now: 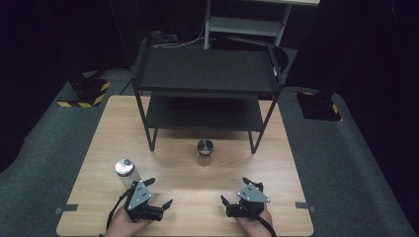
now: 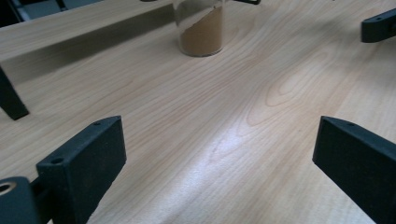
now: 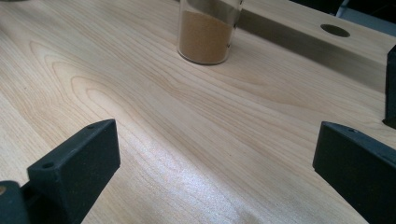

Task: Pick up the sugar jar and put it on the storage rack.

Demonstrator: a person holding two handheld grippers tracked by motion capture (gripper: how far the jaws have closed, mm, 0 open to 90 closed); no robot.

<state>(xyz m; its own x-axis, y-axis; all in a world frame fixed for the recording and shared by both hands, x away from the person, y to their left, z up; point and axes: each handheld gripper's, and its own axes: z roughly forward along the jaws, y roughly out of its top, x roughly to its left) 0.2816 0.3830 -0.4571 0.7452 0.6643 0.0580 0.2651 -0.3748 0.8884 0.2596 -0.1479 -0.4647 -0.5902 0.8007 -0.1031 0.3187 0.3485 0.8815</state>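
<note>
At a wooden table, a person holds 2 grippers near the front edge, both with jaws spread wide and nothing between them; the left gripper sits just beside a silver-capped jar, which stands upright at its outer side, toward the table's left; the right gripper has no jar so close. A second, dark-capped jar stands upright farther off, between the 2 grippers and ahead of them, just in front of the black 2-tier shelf; in both gripper views a jar part-filled with brown powder stands ahead of the open jaws. Its long axis is vertical; judged from here, either hand could reach it by going forward and inward, the right perhaps slightly nearer.
</note>
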